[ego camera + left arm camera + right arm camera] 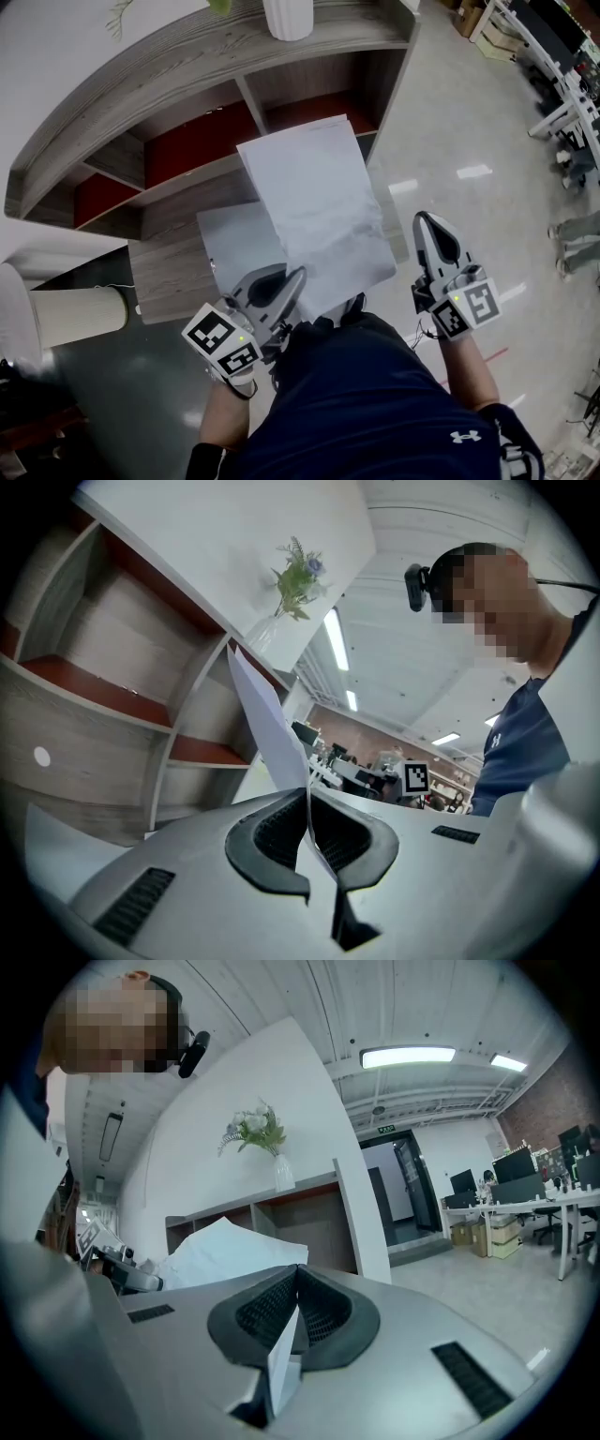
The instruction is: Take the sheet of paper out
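Wood-grain shelf (178, 56) with red back panels curves across the upper left of the frame, and a white vase (289, 17) stands on its top. Lower down, left of centre, the left hand-held gripper (296, 276) has its jaws clamped on the bottom edge of the sheet of paper (319, 206). The sheet stands up in the air at the frame's centre, in front of the shelf. A second sheet (230, 239) lies flat on the wooden ledge beside it. At the right, the right hand-held gripper (427, 225) has its jaws pressed together, apart from the paper.
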A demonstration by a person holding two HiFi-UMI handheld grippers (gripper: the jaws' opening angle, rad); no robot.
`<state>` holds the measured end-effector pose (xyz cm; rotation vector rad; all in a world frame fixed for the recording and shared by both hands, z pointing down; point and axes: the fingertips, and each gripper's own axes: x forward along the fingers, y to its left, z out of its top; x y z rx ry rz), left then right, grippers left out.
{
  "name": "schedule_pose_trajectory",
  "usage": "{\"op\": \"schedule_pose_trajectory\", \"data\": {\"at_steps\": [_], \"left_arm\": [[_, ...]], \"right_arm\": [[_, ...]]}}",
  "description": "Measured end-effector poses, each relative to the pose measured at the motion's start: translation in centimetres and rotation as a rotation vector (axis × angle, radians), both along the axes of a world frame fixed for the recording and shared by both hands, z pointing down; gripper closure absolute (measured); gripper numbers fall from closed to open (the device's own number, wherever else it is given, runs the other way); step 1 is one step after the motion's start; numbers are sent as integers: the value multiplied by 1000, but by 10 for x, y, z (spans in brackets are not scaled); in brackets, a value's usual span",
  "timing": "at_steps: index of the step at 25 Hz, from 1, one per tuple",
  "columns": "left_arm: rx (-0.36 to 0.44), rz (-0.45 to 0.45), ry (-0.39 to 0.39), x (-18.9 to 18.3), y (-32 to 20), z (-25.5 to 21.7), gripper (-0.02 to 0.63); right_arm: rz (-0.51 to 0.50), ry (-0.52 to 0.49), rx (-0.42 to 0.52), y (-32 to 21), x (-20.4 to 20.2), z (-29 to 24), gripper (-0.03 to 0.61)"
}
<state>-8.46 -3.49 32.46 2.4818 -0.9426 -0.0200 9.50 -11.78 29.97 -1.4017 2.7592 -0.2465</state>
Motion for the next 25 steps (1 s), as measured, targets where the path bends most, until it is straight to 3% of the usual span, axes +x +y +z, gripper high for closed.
{"op": "schedule_pose_trajectory", "data": {"at_steps": [6,14,21,25], "left_arm": [[79,48,-125,9,-2,8,598],[57,40,-122,6,-9,18,598],[110,50,-375,5,-8,41,598],[85,45,-365,8,-9,48,598]], "right_arm": [[33,37,43,2,8,-12,566],[41,59,40,2,10,-8,566],[23,74,25,3,6,1,566],[12,67,18,3,4,4,566]]}}
